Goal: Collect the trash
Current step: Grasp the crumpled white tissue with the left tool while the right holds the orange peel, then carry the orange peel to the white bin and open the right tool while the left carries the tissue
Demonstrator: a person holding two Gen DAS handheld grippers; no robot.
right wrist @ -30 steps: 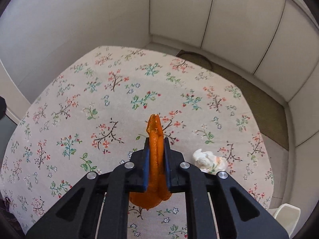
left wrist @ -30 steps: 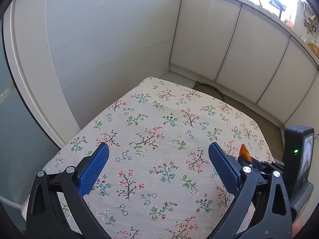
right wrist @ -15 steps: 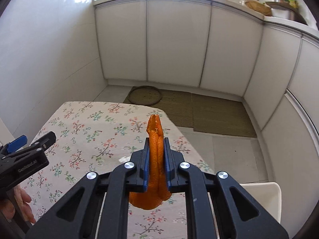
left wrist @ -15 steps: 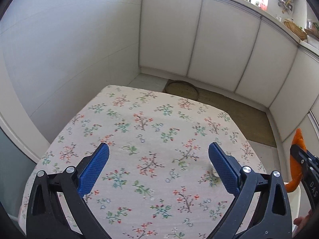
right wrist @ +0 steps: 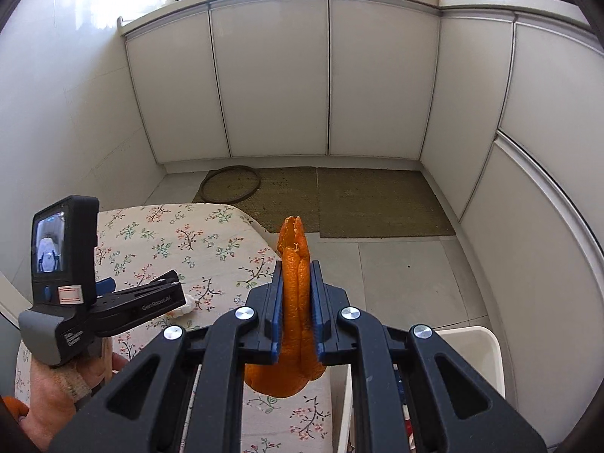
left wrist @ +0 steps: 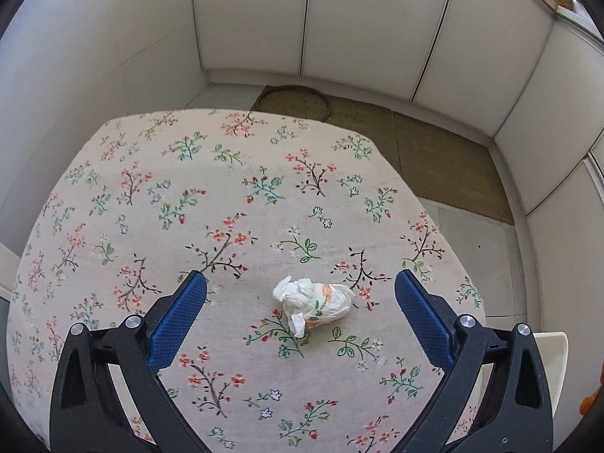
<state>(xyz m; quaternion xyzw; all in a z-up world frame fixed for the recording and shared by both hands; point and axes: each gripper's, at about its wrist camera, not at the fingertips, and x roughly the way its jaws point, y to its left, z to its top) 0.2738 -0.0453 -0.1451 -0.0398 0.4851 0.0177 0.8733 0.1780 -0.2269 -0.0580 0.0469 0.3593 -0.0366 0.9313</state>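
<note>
A crumpled white tissue [left wrist: 315,302] lies on the floral tablecloth [left wrist: 226,196] near the table's right edge. My left gripper [left wrist: 300,302] is open above the table, and the tissue sits between its blue fingertips. In the right wrist view my right gripper [right wrist: 296,302] is shut on an orange peel [right wrist: 296,275], held in the air past the table's right edge. A white bin [right wrist: 475,351] stands on the floor below it; its rim shows in the left wrist view [left wrist: 555,355]. The left gripper [right wrist: 143,298] shows in the right wrist view, with a bit of the tissue [right wrist: 190,304] beside it.
White cabinet doors [right wrist: 275,83] run along the far wall and the right side. Brown mats [right wrist: 377,204] and a round hoop [right wrist: 230,185] lie on the tiled floor beyond the table. A white wall [left wrist: 94,56] stands to the left of the table.
My left gripper swung right and down until the tissue came between its fingers. My right gripper carried the orange peel off the table, to the right, over the bin.
</note>
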